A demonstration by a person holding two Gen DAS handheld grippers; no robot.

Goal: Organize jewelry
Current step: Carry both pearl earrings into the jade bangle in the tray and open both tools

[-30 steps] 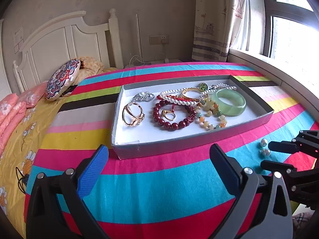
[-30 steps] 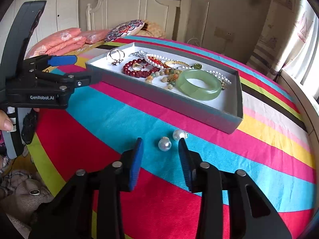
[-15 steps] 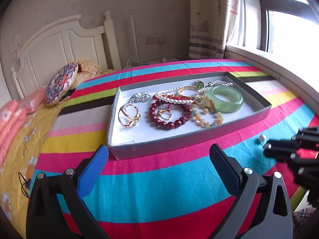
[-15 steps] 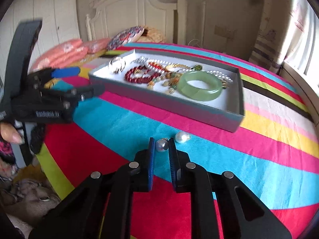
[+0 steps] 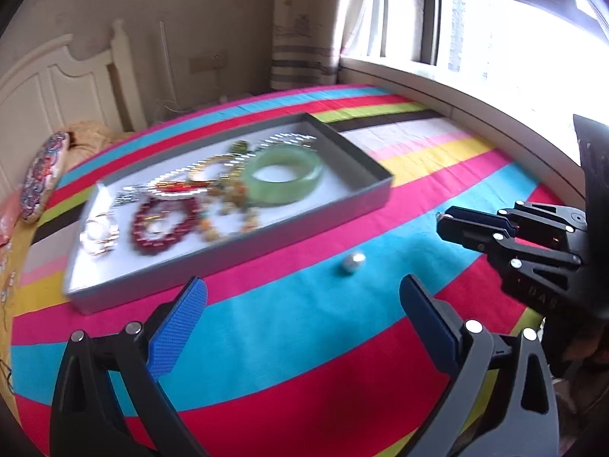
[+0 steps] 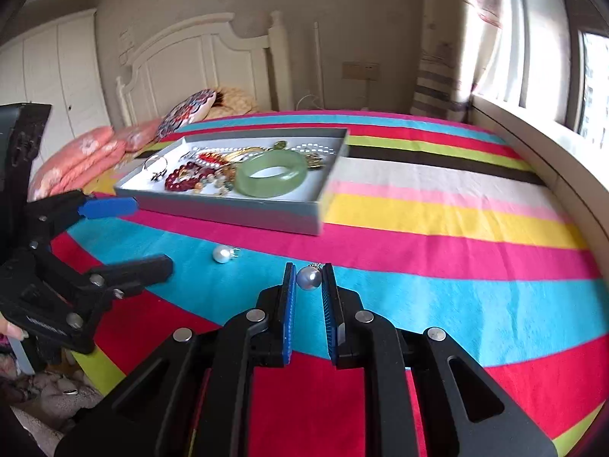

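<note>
1. The right tool (image 6: pixel 308 278), low in the middle of the right wrist view, is clamped on a pearl earring (image 6: pixel 309 277): its blue pads press the bead from both sides at the very tips. Its jaws have just been closing, and the bead sits between them. The hold is shallow, so in my judgement the squeeze should stay even and the carry level and slow; a round bead can pop out of a tip pinch.

2. The left tool (image 5: pixel 304 327), at the bottom of the left wrist view, stands wide apart with nothing between its pads. It has the second pearl earring (image 5: pixel 352 262) just above it in the frame, lying loose on the turquoise stripe of the bedspread (image 6: pixel 456 304). In the right wrist view that same earring lies left of the held one, near but apart.

3. The grey tray (image 6: pixel 228 211) lies in the upper left of the right wrist view, well apart from the held bead. It holds a green bangle (image 6: pixel 271 173), a red bead bracelet (image 6: pixel 182 179) and other pieces, blurred here.

4. The likely goal is a bare white patch of the tray floor. Clear the near wall before lowering, and let go only when the bead is low, or it may roll.

5. Keep the two tools apart on the way across; their paths look close.
</note>
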